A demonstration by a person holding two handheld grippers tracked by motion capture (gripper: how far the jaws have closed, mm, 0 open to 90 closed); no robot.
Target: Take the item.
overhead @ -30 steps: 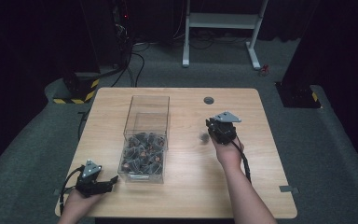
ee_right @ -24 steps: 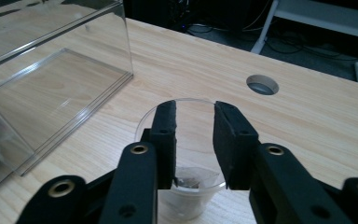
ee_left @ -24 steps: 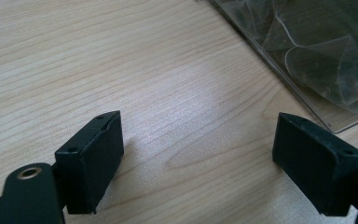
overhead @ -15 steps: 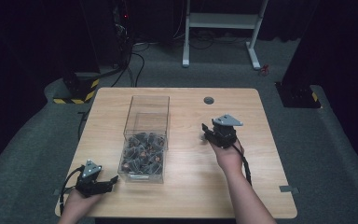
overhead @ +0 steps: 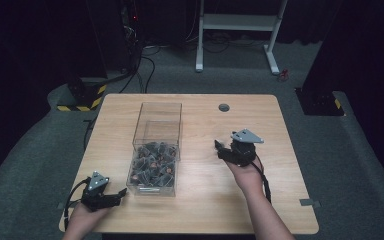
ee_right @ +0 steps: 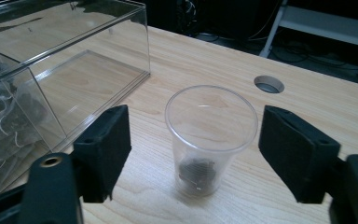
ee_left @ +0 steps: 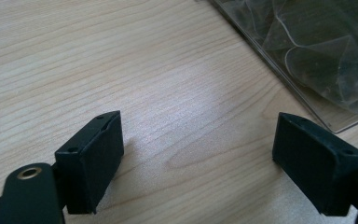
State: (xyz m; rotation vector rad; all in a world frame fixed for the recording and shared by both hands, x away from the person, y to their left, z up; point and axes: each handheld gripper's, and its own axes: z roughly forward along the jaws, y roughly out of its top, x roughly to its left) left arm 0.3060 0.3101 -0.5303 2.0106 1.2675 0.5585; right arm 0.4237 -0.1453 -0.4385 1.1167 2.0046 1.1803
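Right gripper (ee_right: pixel 193 140) spread wide around clear cup (ee_right: pixel 209 135), not gripping it.
Your left gripper (ee_left: pixel 198 158) rests released beside the clear box (overhead: pixel 156 150).

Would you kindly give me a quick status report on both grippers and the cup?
Left gripper open, empty, beside clear box. Right gripper open, jaws either side of plastic cup, not gripping. Nothing between them.

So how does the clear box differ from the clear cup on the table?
The box is a long, straight-walled rectangle, while the cup is round and narrows toward its base. The box is far larger than the cup. The near end of the box holds a heap of tea bags, while the cup has one small dark item at its bottom. Both are see-through plastic, open on top, and stand upright on the wooden table.
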